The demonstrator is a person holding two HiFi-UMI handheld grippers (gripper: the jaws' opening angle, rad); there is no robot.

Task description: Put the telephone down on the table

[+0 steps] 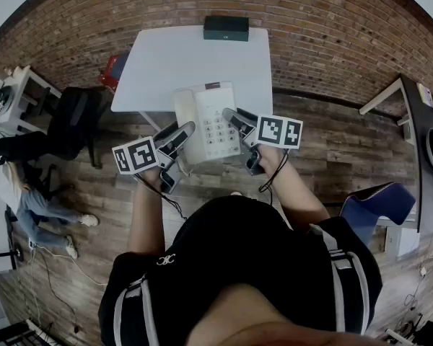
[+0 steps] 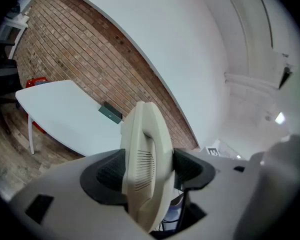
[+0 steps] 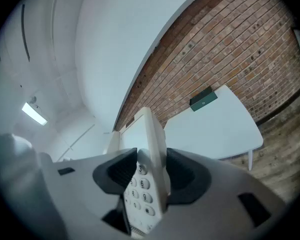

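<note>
The left gripper's (image 2: 146,170) jaws pinch the handset side of a cream plastic desk telephone (image 2: 142,149). The right gripper's (image 3: 149,176) jaws pinch its keypad edge. The telephone hangs between them in the air. It looks light, rigid and smooth, and the handset could slip loose, so hold both sides. Ahead and below lies the white surface (image 1: 195,56), with a closed dark green box (image 1: 226,28) at its far end.

Telephone (image 1: 202,114) underside hidden, bystander (image 1: 40,206) (seemingly seated) cropped
</note>
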